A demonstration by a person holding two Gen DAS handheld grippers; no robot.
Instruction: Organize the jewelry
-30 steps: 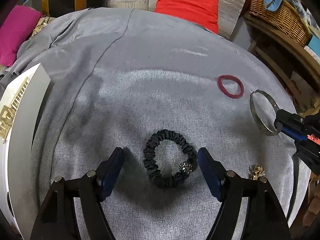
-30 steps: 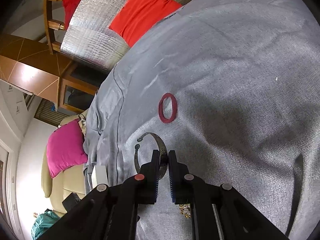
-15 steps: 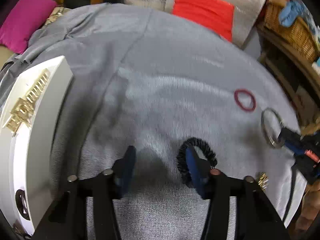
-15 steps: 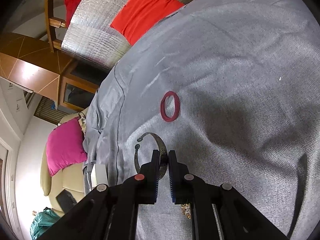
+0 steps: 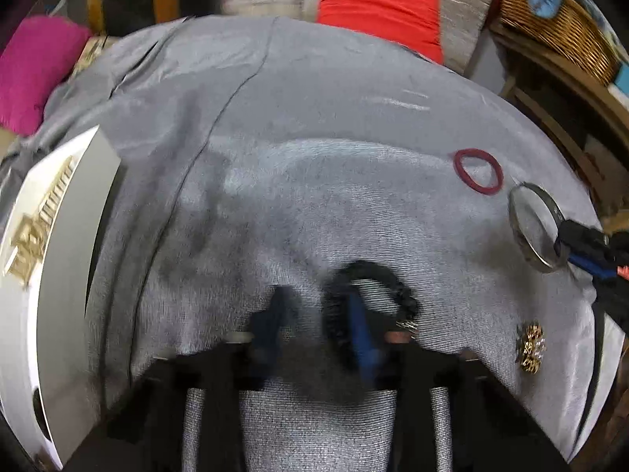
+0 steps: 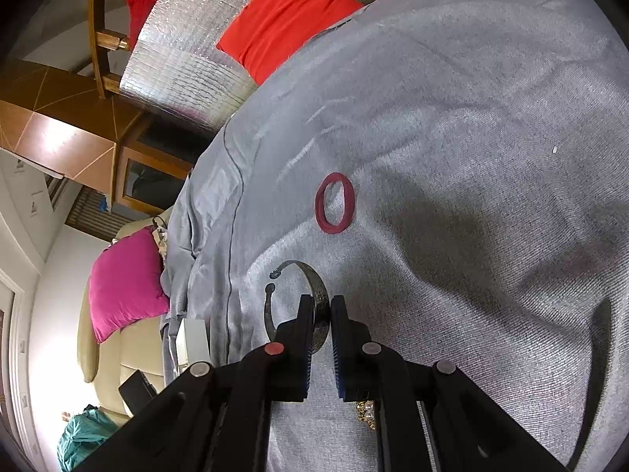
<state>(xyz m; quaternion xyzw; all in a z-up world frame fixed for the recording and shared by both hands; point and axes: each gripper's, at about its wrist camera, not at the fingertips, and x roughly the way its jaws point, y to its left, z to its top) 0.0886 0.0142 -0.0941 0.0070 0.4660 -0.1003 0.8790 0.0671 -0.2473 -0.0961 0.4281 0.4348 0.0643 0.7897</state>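
Black scrunchie: a black ruffled fabric hair scrunchie [image 5: 393, 287] lies on the grey woven cloth [image 5: 334, 181], low in the left wrist view; a second ago its whole loop lay centred between wide-spread fingers, now its left arc sits between them and the rest of the loop bulges out to the right.
Left gripper: the left gripper [image 5: 314, 322] has its jaws closing, with the scrunchie's left side between the two blue-padded fingers [image 5: 359, 330]; motion blur hides whether the pads already press on the fabric, and a gap shows beside the left finger.
Silver bangle: an open silver metal cuff bangle [image 6: 320, 299] stands on edge on the cloth, in the same spot as a second ago.
Right gripper: the right gripper [image 6: 323, 310] is clamped on the bangle's band, unchanged from the earlier frames; it also shows at the right edge of the left wrist view [image 5: 582, 244].
Red band: a thin dark-red elastic hair band [image 5: 477, 171] lies flat just beyond the bangle.
Gold piece: a small gold chain-like ornament [image 5: 530, 346] lies near the cloth's right edge, well apart from the scrunchie.
White tray: a white organiser tray [image 5: 67, 275] with a gold comb-like clip [image 5: 39, 228] fills more of the left side than before.
Background: a red cushion [image 5: 377, 4], a magenta pillow [image 5: 31, 70] and a wicker basket [image 5: 558, 27].
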